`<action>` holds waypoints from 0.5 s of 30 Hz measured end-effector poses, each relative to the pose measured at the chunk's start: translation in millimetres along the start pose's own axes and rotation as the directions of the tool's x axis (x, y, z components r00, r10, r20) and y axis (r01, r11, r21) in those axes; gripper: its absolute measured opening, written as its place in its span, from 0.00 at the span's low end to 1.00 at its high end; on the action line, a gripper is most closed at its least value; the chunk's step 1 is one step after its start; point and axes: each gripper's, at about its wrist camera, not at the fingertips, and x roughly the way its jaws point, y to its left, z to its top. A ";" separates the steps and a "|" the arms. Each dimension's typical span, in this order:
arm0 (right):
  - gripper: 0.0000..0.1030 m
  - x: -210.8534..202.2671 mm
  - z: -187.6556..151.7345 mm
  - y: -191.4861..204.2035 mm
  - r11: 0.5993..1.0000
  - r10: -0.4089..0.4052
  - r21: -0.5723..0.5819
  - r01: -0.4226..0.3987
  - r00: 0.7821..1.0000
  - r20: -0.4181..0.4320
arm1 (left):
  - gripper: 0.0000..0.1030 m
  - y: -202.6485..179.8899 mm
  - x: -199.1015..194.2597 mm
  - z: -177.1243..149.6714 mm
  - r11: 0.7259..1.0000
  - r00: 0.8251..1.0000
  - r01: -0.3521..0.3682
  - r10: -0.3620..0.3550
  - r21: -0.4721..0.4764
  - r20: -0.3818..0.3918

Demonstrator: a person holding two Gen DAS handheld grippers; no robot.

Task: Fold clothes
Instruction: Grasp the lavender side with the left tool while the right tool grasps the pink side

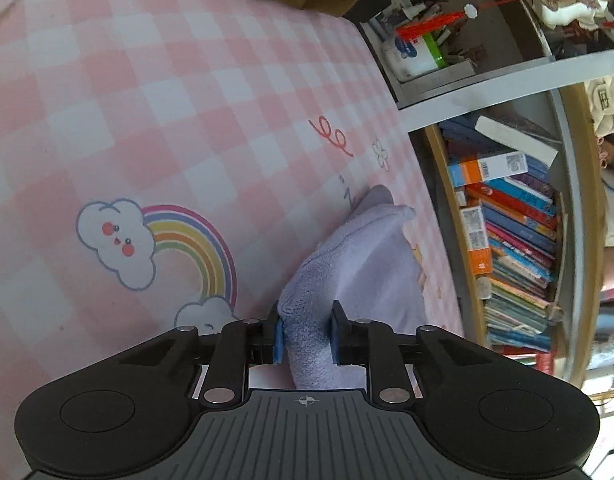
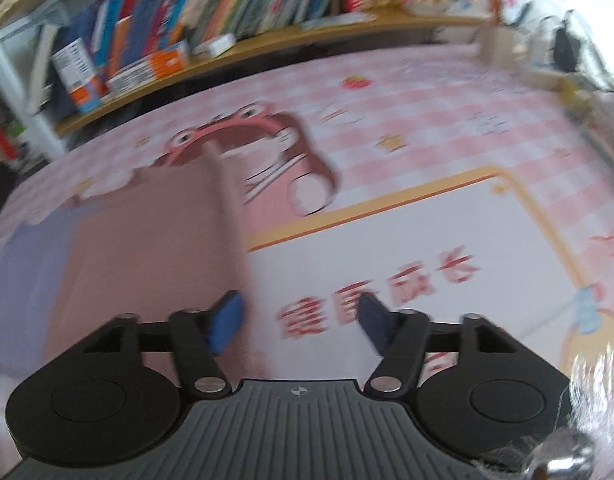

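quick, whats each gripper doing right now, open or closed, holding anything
left gripper: closed on a bunched fold of the lavender towel.
right gripper: open, nothing between its pads, over the pink cloth's edge.

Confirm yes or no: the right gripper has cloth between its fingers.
No. The right gripper stands open over the printed mat, with the pink cloth beside its fingers.

Left tool (image 1: 305, 334) clamped, right tool (image 2: 301, 322) agape.
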 end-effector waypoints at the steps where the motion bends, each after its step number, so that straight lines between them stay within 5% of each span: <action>1: 0.38 1.8 -1.5 3.8 1.000 0.011 -0.010 -0.011 1.000 -0.008 | 0.27 0.2 0.4 -0.5 1.000 1.000 0.013 -0.013 -0.006 0.004; 3: 0.30 4.1 -3.7 9.4 0.999 0.022 -0.033 -0.023 1.000 -0.017 | 0.45 -1.3 1.5 -1.2 0.999 0.999 0.052 -0.052 -0.009 0.008; 5: 0.20 5.5 -3.7 11.9 0.998 0.033 -0.058 -0.034 0.999 -0.021 | 0.52 -4.0 2.9 -2.1 0.997 0.997 0.074 -0.074 -0.002 0.009; 10: 0.15 8.7 -4.7 15.5 0.993 0.053 -0.103 -0.056 0.998 -0.029 | 0.53 -7.0 3.4 -5.4 0.997 0.997 0.077 -0.078 0.003 0.026; 13: 0.15 9.3 -4.2 12.7 0.993 0.067 -0.100 -0.070 0.997 -0.032 | 0.36 -8.6 3.4 -7.9 0.999 0.998 0.044 -0.044 0.006 0.046; 14: 0.15 9.5 -4.1 11.8 0.992 0.072 -0.100 -0.075 0.997 -0.033 | 0.20 -7.5 4.0 -8.0 1.000 0.998 0.024 -0.024 0.004 0.051; 15: 0.15 9.8 -3.9 11.0 0.992 0.078 -0.100 -0.081 0.996 -0.033 | 0.20 -6.2 4.3 -8.1 1.000 0.999 0.009 -0.009 0.000 0.054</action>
